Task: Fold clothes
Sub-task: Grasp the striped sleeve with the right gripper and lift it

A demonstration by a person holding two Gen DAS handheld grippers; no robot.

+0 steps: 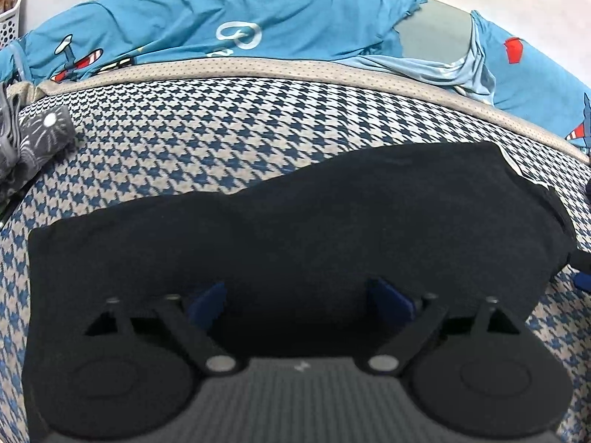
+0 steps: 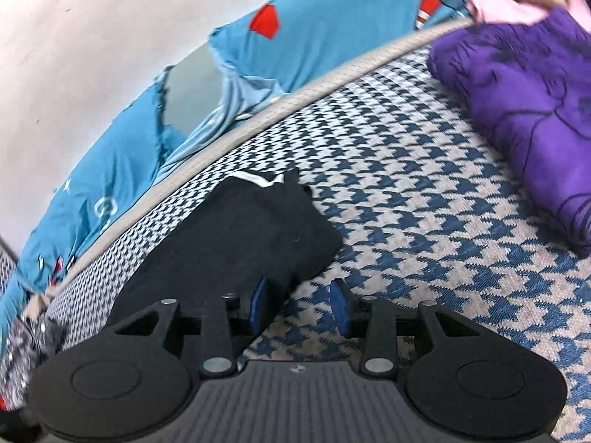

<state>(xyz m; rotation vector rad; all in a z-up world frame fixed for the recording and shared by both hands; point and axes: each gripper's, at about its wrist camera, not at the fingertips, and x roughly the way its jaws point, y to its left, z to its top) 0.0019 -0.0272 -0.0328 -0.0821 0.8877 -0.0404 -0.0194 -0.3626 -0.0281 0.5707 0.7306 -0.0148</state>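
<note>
- The black garment (image 1: 295,229) lay flat on the houndstooth-covered surface (image 1: 184,140), possibly a bed, though the fisheye views made that hard to judge.
- The left gripper (image 1: 300,297) hovered over the garment, its fingers spread wide with nothing between them.
- The right gripper (image 2: 301,302) was parted too, at the garment's edge, holding nothing.
- A purple garment (image 2: 524,103) sat well apart, and blue printed fabric (image 1: 258,18) lay behind.
</note>
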